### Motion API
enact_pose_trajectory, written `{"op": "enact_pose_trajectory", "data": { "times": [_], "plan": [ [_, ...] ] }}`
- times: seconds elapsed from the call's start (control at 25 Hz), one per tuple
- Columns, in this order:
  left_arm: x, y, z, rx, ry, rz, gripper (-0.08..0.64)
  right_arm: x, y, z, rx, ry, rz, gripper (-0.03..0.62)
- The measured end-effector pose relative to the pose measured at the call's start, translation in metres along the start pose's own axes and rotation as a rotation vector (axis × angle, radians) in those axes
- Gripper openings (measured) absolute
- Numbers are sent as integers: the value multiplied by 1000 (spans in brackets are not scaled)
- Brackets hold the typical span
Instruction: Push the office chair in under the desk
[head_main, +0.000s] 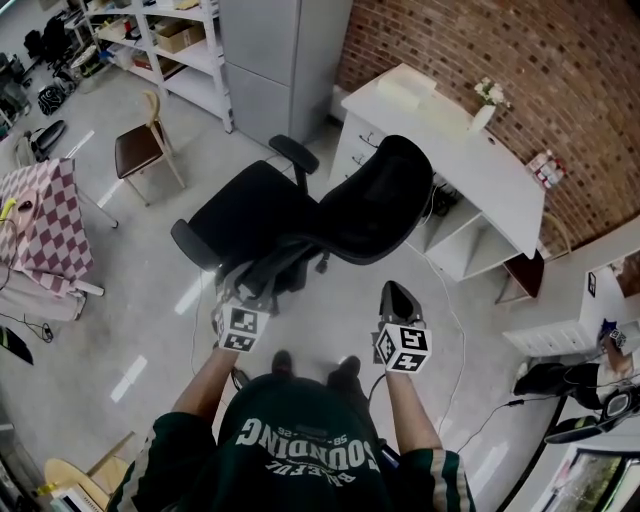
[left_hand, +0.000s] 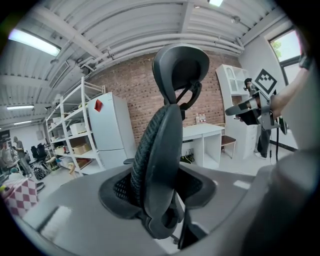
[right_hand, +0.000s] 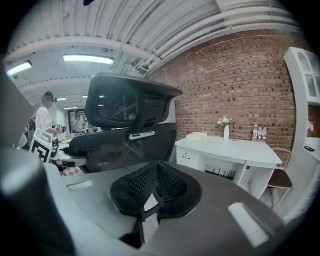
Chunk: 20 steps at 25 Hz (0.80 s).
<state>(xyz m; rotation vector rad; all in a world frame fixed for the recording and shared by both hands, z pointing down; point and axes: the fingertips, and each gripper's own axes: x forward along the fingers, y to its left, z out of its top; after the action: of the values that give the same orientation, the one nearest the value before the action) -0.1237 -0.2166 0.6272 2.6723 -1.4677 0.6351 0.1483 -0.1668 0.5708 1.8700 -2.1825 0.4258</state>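
**Head view.** Reaching forward with both forearms, elbows bent close to the torso. Pointing both grippers ahead and slightly downward, marker cubes facing up. Placing the left gripper (head_main: 250, 285) at the lower rear edge of the black office chair (head_main: 300, 215). Holding the right gripper (head_main: 397, 295) just behind the backrest (head_main: 385, 200), apart from it. Showing the chair standing on the grey floor (head_main: 130, 300) out in front of the white desk (head_main: 470, 150) and not under it, with the seat (head_main: 250, 205) turned toward the picture's left. Showing the desk set along the brick wall (head_main: 480, 50), carrying a white vase of flowers (head_main: 487, 108).

**Left gripper view.** Looking along the jaws at the side edge of the backrest, standing upright, with the headrest (left_hand: 181, 62) above it. Holding the jaws moderately apart with that edge standing between them. Showing bare pad mesh (left_hand: 120, 187) on either side of the edge, with no squeeze visible. Showing the right gripper and its marker cube at the picture's right.

**Right gripper view.** Holding the jaws fully together, pads (right_hand: 142, 185) meeting, with nothing between them. Looking past the jaws at the rear of the headrest and backrest at the picture's left. Showing the desk at the picture's right against the brick wall, with its open compartment facing the chair.
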Motion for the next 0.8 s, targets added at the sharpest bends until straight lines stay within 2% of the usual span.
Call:
{"op": "enact_pose_trajectory", "data": {
  "times": [0.16, 0.36, 0.8],
  "plan": [
    [-10, 19, -5, -7, -11, 17, 196, 4, -1, -5, -2, 12, 5, 1],
    [-26, 42, -8, -27, 17, 53, 212, 8, -4, -6, -3, 15, 7, 0],
    [-52, 100, -36, -72, 25, 133, 236, 19, -10, -5, -31, 10, 25, 1]
  ]
}}
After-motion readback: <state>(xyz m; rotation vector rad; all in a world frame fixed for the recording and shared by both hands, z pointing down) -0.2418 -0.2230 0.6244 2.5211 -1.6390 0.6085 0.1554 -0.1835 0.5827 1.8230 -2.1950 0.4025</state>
